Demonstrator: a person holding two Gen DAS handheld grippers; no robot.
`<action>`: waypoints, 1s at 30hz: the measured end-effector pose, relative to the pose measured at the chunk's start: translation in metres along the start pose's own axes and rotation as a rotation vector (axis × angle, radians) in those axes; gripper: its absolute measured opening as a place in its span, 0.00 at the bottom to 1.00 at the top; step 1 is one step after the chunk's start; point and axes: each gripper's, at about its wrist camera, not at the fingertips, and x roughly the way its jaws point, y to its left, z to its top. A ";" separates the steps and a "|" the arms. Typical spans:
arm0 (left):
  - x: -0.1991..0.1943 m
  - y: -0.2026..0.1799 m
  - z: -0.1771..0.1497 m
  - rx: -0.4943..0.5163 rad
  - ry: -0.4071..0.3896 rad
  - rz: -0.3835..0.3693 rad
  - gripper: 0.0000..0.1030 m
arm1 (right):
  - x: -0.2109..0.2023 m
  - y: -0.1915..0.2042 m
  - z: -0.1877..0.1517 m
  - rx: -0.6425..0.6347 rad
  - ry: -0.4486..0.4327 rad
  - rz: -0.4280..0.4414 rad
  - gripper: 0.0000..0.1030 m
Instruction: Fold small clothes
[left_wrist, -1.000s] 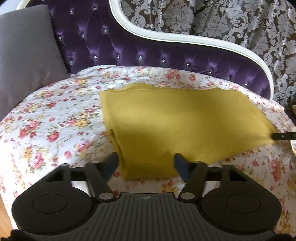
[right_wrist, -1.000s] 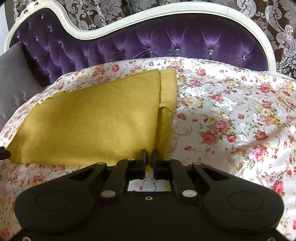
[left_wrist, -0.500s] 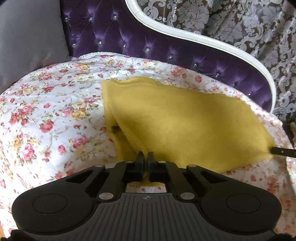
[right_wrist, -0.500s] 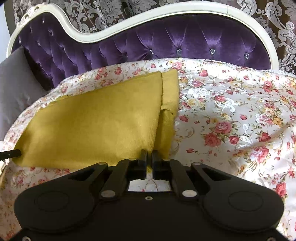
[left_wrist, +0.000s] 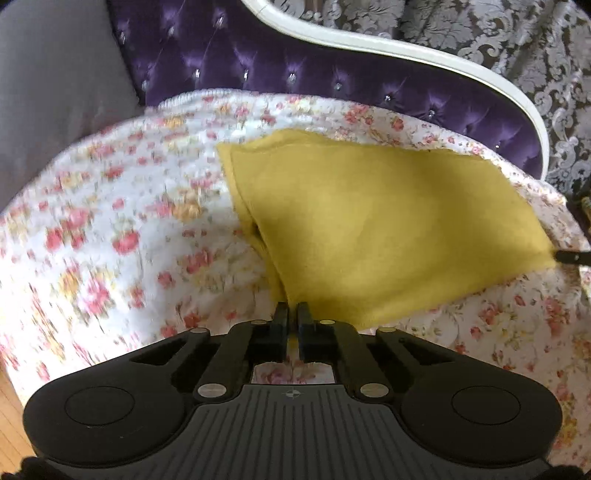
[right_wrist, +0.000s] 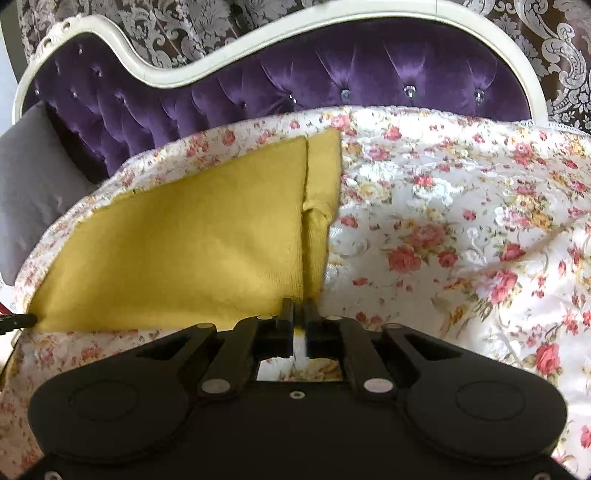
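A mustard-yellow cloth (left_wrist: 388, 229) lies folded on a flowered quilt (left_wrist: 110, 221). My left gripper (left_wrist: 293, 308) is shut on the cloth's near left corner, which is drawn up off the quilt. In the right wrist view the same cloth (right_wrist: 184, 240) spreads to the left, with a narrow under-layer showing along its right edge. My right gripper (right_wrist: 300, 304) holds the near right corner; its jaws are opening, with yellow fabric still caught in the narrow gap. Each gripper's tip shows at the far corner in the other's view: the right gripper (left_wrist: 572, 255) and the left gripper (right_wrist: 18, 320).
The quilt (right_wrist: 443, 221) covers a sofa with a tufted purple back (right_wrist: 295, 74) in a white frame. A grey cushion (left_wrist: 55, 92) leans at the left end. Patterned curtains hang behind. Wooden floor (left_wrist: 7, 424) shows at the lower left.
The left gripper went from open around the near left edge to shut on it, then lifted that corner and shifted. The right gripper stayed in place; its gap looks slightly wider.
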 end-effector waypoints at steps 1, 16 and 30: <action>-0.004 -0.002 0.003 0.016 -0.011 0.021 0.09 | -0.004 -0.002 0.002 0.004 -0.022 0.000 0.25; 0.042 -0.078 0.087 0.052 -0.087 -0.018 0.68 | 0.038 -0.024 0.034 0.092 -0.094 0.190 0.85; 0.135 -0.116 0.104 0.096 0.017 0.027 0.85 | 0.087 -0.038 0.053 0.199 -0.064 0.383 1.00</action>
